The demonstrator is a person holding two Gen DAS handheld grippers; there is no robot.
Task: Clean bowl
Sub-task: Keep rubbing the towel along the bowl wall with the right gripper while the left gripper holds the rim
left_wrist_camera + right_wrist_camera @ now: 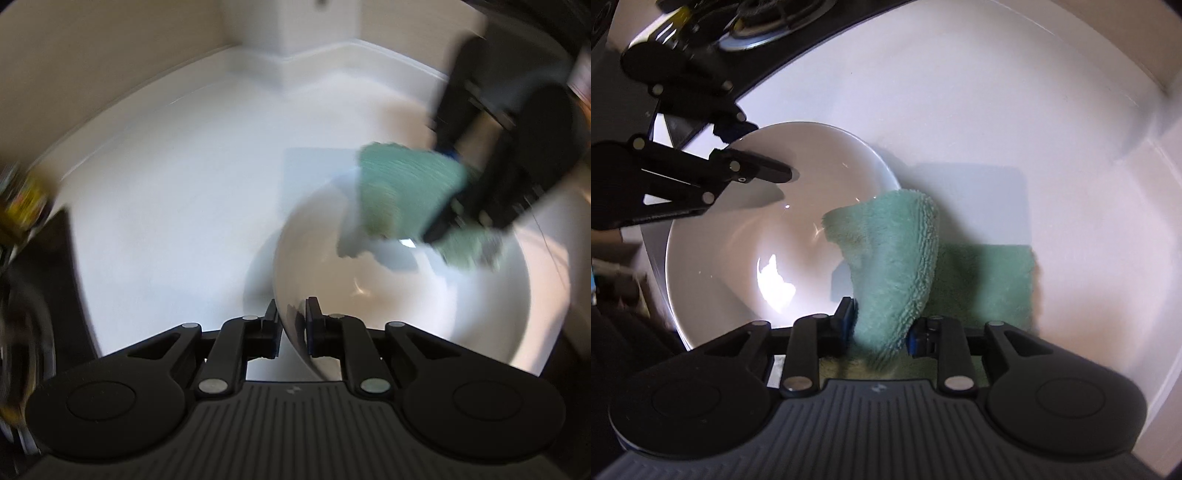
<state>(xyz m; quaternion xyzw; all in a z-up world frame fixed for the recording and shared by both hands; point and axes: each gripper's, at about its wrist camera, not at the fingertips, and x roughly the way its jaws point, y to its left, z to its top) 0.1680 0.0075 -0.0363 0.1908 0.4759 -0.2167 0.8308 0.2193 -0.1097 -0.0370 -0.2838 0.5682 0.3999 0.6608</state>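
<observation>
A white bowl (pixel 406 288) rests tilted on the white counter. My left gripper (pixel 291 314) is shut on its near rim, one pad inside the wall and one outside. The right wrist view shows that same gripper (pixel 757 149) at the bowl's (pixel 738 240) far-left edge. A fluffy green cloth (pixel 897 266) hangs between the pads of my right gripper (pixel 882 325), which is shut on it. The cloth's upper fold lies over the bowl's right rim and reaches inside. In the left wrist view the cloth (pixel 402 184) is blurred, with the right gripper (pixel 439 192) coming down from the upper right.
A pale blue-grey mat (pixel 979 192) lies on the counter (pixel 184 203) beyond the bowl. A black stovetop with a burner (pixel 768 33) borders the counter on the left. A blurred yellow object (pixel 22 206) sits at that edge. A raised white wall ledge (pixel 295 48) closes the back.
</observation>
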